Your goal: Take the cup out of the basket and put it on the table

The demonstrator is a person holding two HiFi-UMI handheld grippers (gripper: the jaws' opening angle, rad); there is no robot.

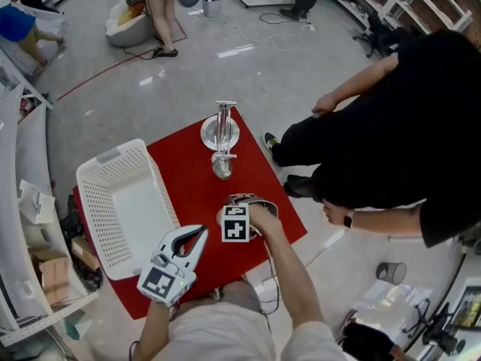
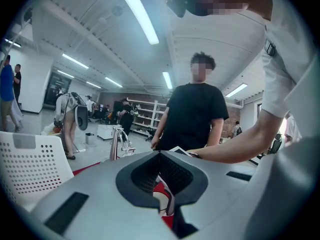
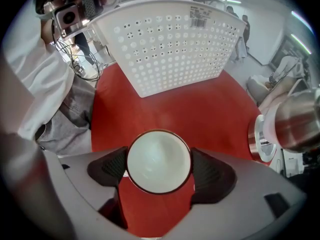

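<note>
The cup [image 3: 158, 161] is white inside with a dark rim. It stands upright on the red table [image 3: 200, 109], outside the white perforated basket [image 3: 170, 44]. My right gripper [image 3: 158, 163] is shut on it, one pad against each side. In the head view the right gripper [image 1: 224, 218] is at the table's near right part, its marker cube covering most of the cup. The basket [image 1: 113, 156] sits at the table's left with nothing visible in it. My left gripper [image 1: 192, 239] is held near the basket's front right corner, tilted upward; its jaws [image 2: 160, 159] meet at the tips and hold nothing.
A steel stand with a round base [image 1: 220, 130] and a hanging metal cup [image 1: 222, 165] is at the table's far side; it appears as a steel stand [image 3: 295, 121] at the right edge of the right gripper view. A person in black [image 1: 406, 126] stands close by the table's right edge.
</note>
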